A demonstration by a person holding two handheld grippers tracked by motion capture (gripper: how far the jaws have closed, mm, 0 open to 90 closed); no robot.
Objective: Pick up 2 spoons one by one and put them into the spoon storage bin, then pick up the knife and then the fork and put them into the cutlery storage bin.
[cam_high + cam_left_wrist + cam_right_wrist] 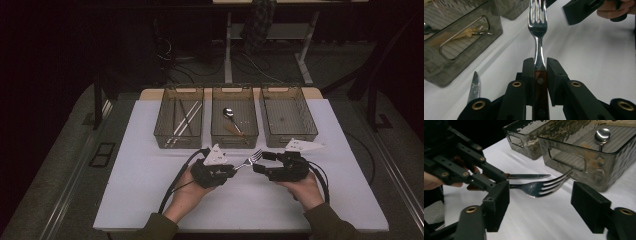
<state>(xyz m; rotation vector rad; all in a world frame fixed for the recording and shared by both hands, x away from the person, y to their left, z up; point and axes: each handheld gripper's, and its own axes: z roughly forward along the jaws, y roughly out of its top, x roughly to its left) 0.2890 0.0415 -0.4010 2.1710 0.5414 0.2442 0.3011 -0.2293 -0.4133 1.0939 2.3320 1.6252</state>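
Handover time: our left gripper (pixel 540 72) clamps the fork (pixel 537 27) by its handle, tines ahead; our right gripper (pixel 541 202), jaws wide, should close on them next.

No readable text, labels or numbers, dim views perhaps hiding some

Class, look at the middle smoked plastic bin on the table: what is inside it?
Inside the middle smoked translucent plastic bin lies a shiny metal spoon with a brown wooden handle on the ribbed floor. The near wall blurs the corner behind it, so small items there cannot be ruled out.
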